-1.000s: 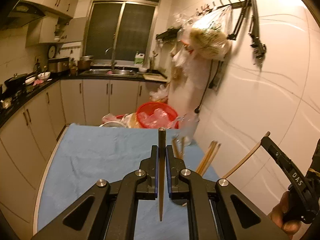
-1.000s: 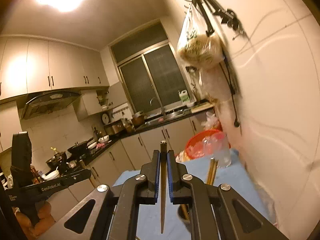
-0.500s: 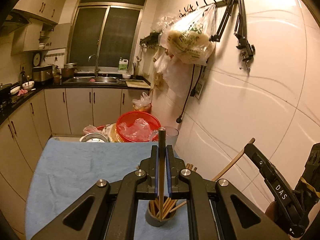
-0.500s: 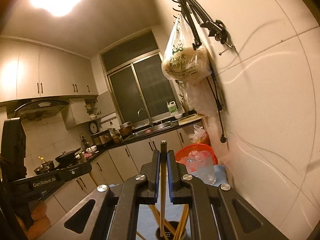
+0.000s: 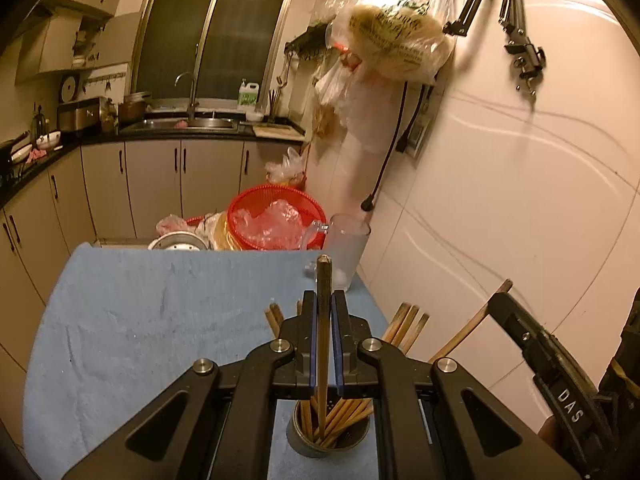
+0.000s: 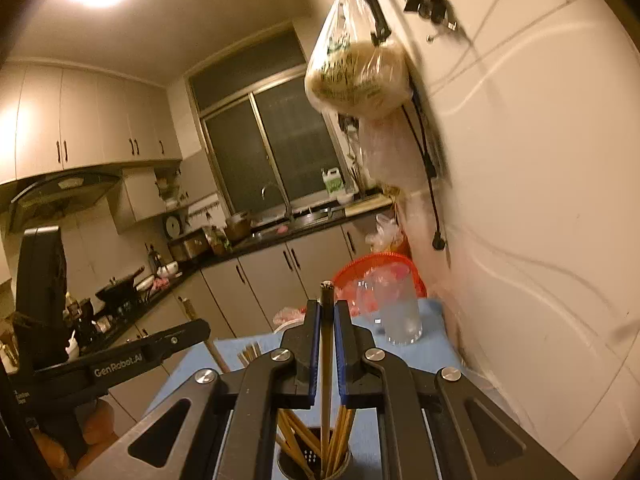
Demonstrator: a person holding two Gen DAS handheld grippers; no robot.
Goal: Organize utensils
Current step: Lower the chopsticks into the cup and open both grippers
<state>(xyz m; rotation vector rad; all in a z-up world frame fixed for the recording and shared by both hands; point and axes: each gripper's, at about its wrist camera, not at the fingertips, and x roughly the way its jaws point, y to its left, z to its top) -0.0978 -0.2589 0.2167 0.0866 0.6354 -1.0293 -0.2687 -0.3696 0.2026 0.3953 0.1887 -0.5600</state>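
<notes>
We hold two black grippers above a grey metal holder (image 5: 327, 436) that stands on a blue cloth (image 5: 152, 320) covering the table. Our left gripper (image 5: 323, 312) is pinching one wooden chopstick (image 5: 322, 344) upright between its blue-lined fingers (image 5: 309, 332); the stick's top rises above the fingertips and its lower end reaches down into the holder's mouth, among the other chopsticks (image 5: 344, 418) already leaning there. In the right wrist view, our right gripper (image 6: 326, 320) is likewise pressed onto a single upright chopstick (image 6: 326, 360), whose lower end also dips into the holder (image 6: 312, 460), where more sticks (image 6: 294, 432) fan out to either side. We cannot tell whether either stick touches the holder's bottom. In the left wrist view, the right gripper (image 5: 560, 376) shows to the right of the holder, with the top of its stick poking up past its tip. In the right wrist view, the left gripper (image 6: 120, 360) shows to the left of the holder. Beyond the holder, at the far right corner of the cloth beside the wall, stands a clear plastic jug (image 5: 347, 248). Just behind the jug sits a red basket (image 5: 276, 220) with crumpled plastic in it. High above the holder, a plastic bag (image 5: 396, 40) hangs from a rack on the wall.
</notes>
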